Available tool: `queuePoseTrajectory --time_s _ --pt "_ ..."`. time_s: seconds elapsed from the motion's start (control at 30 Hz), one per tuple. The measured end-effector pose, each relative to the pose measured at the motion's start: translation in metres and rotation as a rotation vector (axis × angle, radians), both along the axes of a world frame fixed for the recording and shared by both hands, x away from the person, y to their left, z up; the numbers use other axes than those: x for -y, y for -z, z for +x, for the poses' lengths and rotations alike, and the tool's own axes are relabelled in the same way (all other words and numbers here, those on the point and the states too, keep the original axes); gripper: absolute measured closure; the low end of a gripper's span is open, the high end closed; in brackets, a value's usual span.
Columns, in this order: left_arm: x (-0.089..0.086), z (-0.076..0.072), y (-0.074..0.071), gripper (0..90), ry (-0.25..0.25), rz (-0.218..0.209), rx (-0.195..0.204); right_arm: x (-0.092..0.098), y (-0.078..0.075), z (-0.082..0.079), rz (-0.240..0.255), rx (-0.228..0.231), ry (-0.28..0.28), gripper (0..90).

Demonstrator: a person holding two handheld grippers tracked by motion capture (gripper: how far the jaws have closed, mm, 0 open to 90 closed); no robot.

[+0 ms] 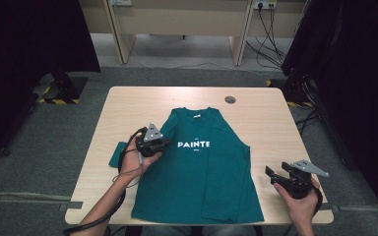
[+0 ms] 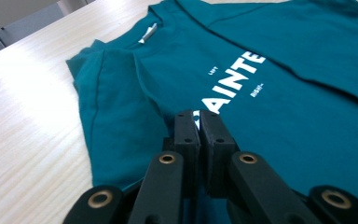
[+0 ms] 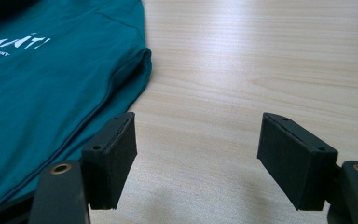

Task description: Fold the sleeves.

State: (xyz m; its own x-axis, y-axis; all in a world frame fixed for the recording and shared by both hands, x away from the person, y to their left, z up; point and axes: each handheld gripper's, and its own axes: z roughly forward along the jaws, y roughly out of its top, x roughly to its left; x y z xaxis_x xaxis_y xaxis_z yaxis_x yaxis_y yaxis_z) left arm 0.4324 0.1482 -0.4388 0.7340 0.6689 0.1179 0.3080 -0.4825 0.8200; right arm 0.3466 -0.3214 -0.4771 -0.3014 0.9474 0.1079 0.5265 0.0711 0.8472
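Your teal long-sleeve shirt (image 1: 202, 167) lies flat, front up, in the middle of the light wood table (image 1: 266, 123), collar toward the far edge, hem at the near edge, white "PAINTE" print across the chest. One sleeve is folded in along the shirt's right side; a bit of the other sleeve's cuff (image 1: 116, 154) pokes out on the table to the left of your left hand. Your left gripper (image 1: 163, 143) sits over the shirt's left chest/shoulder area, just beside the print. In the left gripper view its jaws are clenched together, pad against pad, w/ no fabric visible between them; the tips (image 2: 199, 128) hover right over the first letter of the print. Your right gripper (image 1: 271, 173) is held off the shirt, above bare table near the right front corner, pointing toward the shirt's edge. Its jaws are released, spread wide, nothing between them; in the right gripper view you see wood grain through the gap and the shirt's folded side (image 3: 51, 84) at left.
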Motion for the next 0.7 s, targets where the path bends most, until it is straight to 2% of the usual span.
queuePoseTrajectory --time_s 0.2,0.7 --pt "0.005 -0.002 0.003 86.3 0.013 0.008 -0.006 0.0 0.0 0.0 0.001 0.0 -0.001 28.7" --pt "0.017 -0.003 0.006 86.2 0.053 0.067 -0.032 0.0 0.0 0.0 0.007 0.0 -0.001 28.6"
